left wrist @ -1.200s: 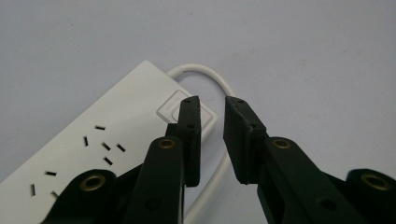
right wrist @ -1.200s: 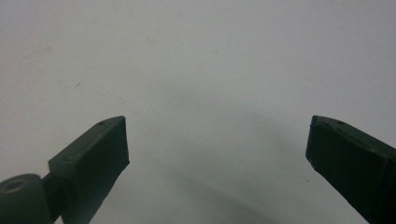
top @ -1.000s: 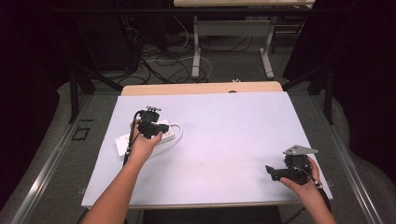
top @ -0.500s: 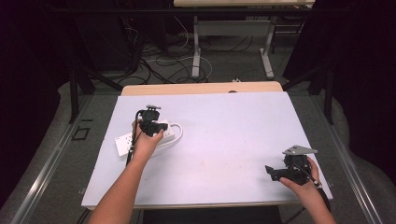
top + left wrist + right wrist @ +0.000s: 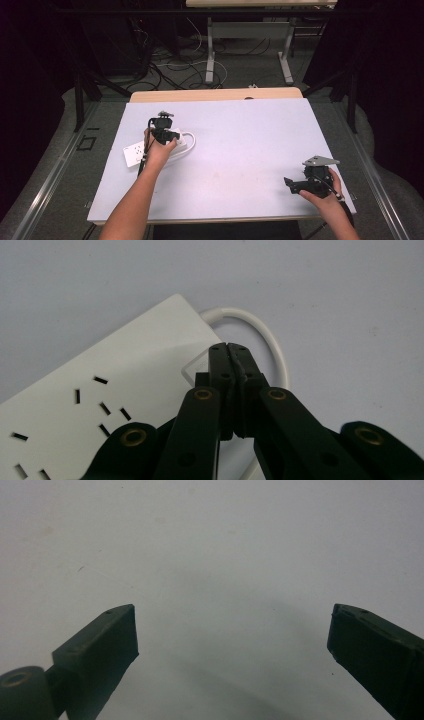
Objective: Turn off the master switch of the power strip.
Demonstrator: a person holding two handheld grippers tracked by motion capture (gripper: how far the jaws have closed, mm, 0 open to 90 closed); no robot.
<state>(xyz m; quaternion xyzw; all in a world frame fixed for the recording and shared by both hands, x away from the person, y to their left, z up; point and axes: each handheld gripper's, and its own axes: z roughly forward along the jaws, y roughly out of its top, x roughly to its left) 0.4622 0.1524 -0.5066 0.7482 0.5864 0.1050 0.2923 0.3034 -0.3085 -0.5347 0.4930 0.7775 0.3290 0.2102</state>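
So the white power strip (image 5: 150, 148) is lying flat on the left half of the counter (image 5: 240, 150), with its long axis running diagonally, socket end toward the near-left edge and switch end toward the far-right, where its white cord (image 5: 270, 340) loops off. The left gripper (image 5: 230, 347) is right on top of that switch end: its fingers are pressed tight together with nothing between them, having just finished closing, and the joined tips sit over the square rocker switch (image 5: 196, 367). Looks to me like it's going to poke the switch with the closed tips, so what matters is that the switch is directly under and just this side of the tips, not off along the strip. The right gripper (image 5: 300, 184) is way off at the near-right corner, fingers (image 5: 100, 645) spread wide over bare counter, so the left hand (image 5: 159, 150) is clearly the nearer one.
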